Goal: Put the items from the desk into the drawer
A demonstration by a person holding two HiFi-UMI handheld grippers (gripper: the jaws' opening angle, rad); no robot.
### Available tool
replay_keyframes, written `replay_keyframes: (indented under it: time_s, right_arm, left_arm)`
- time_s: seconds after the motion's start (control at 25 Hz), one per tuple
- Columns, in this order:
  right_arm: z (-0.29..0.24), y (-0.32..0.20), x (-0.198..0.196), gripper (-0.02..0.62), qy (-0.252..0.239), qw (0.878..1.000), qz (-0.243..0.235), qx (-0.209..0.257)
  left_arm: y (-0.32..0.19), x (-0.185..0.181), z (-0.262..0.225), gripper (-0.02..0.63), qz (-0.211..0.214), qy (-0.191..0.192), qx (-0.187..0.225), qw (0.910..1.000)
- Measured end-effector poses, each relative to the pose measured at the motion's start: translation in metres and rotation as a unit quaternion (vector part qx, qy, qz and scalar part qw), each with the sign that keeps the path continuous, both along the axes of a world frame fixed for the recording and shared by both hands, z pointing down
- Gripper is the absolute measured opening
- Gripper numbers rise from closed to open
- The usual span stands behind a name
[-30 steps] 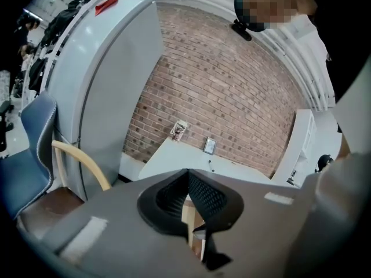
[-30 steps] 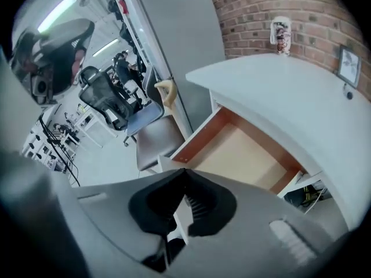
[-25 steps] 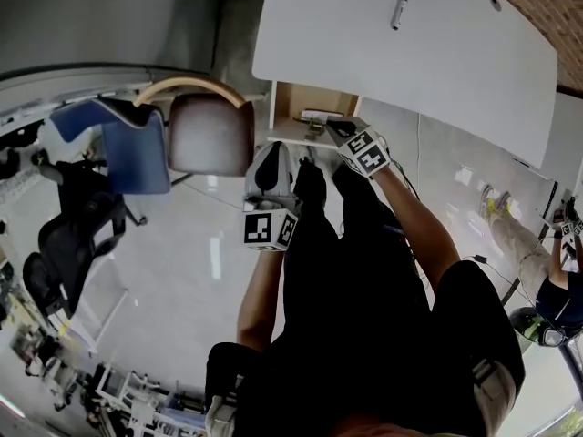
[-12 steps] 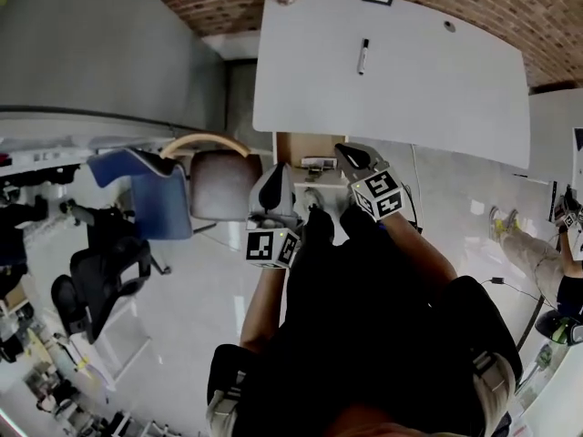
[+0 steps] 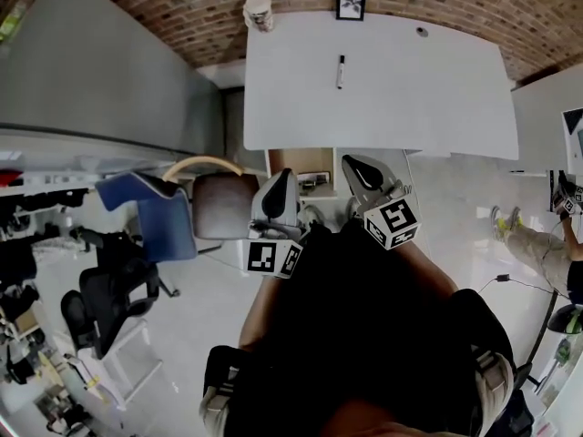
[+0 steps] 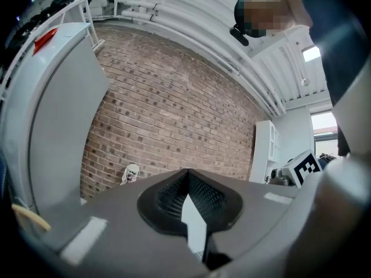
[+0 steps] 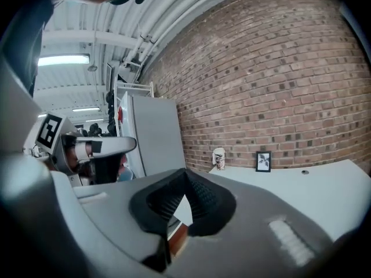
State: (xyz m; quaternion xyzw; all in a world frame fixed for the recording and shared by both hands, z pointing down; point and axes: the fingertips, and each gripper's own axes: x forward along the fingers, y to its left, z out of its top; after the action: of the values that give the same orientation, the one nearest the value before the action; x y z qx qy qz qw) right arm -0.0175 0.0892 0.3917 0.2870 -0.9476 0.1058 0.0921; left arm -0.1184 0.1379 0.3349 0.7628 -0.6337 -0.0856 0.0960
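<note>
Right, my left gripper (image 5: 283,175) and right gripper (image 5: 352,162) are both pressed together and empty, near the open drawer (image 5: 293,162). The marker (image 5: 340,71) lies mid-desk (image 5: 437,89), well apart. I should spread the right jaws early, then pinch across its barrel.

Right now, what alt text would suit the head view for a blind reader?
From above: a person holds the left gripper and right gripper, both shut and empty, before a white desk bearing a pen, a cup and a framed picture, a drawer open beneath it.
</note>
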Motion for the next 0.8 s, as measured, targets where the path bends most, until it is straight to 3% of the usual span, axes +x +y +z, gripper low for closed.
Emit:
replay_keyframes:
  time_s: [0.44, 0.52, 0.8]
  right_arm:
    - [-0.012, 0.007, 0.021, 0.008, -0.018, 0.999, 0.038, 0.002]
    - [-0.010, 0.006, 0.021, 0.140, -0.016, 0.999, 0.046, -0.002]
    - [-0.003, 0.003, 0.012, 0.150, -0.010, 0.998, 0.055, -0.017]
  left_arm:
    - [0.000, 0.008, 0.005, 0.014, 0.000, 0.010, -0.009, 0.9999]
    - [0.001, 0.006, 0.005, 0.014, -0.003, 0.011, -0.008, 0.9999]
    - [0.005, -0.006, 0.005, 0.014, -0.010, 0.015, -0.010, 0.9998]
